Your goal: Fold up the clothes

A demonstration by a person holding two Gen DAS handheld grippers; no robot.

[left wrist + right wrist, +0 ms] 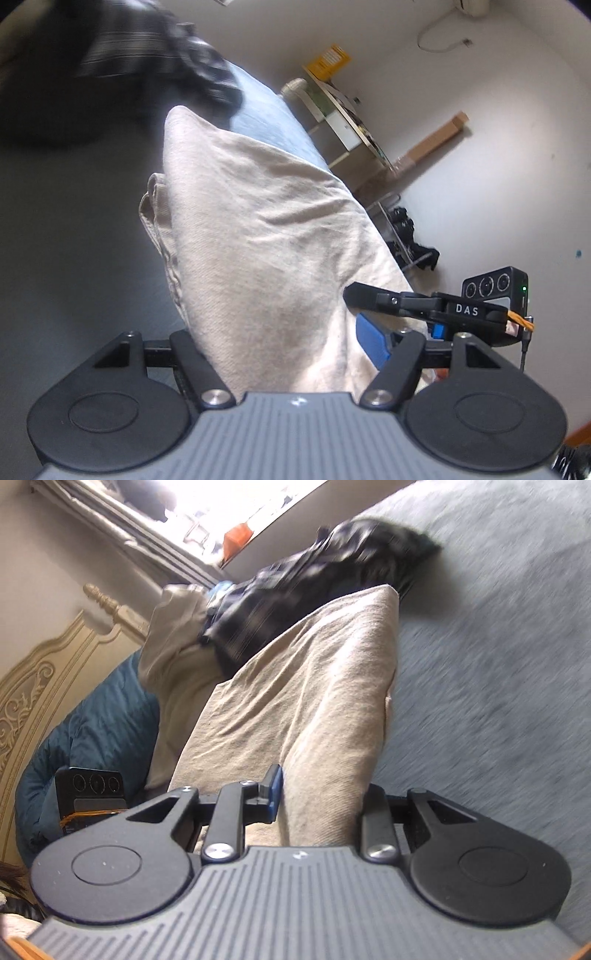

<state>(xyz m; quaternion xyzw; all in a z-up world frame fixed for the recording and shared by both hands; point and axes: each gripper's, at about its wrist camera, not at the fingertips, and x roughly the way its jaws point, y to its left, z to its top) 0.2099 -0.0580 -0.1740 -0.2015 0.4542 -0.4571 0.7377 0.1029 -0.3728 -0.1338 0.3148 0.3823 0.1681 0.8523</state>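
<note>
While both grippers are working at the near end of the beige garment (258, 229), its long axis is running away from them toward twelve o'clock across the grey-blue bedcover (498, 664), the far end lying beside a dark plaid garment (295, 590). In the left wrist view, cloth is passing between the fingers of the left gripper (284, 350), which is standing wide; whether its pads are pinching the fabric is hidden below the cloth. The right gripper (424, 306) is showing at three o'clock, lying across the cloth's edge with its fingers drawn narrow, apparently on the hem. In the right wrist view, that gripper's blue pad (275, 790) is pressing against a ridge of the cloth, though the opposite finger is partly hidden. Judged from this, both tools are equally near the hem, and any fold would be travelling along the long axis toward twelve o'clock.
</note>
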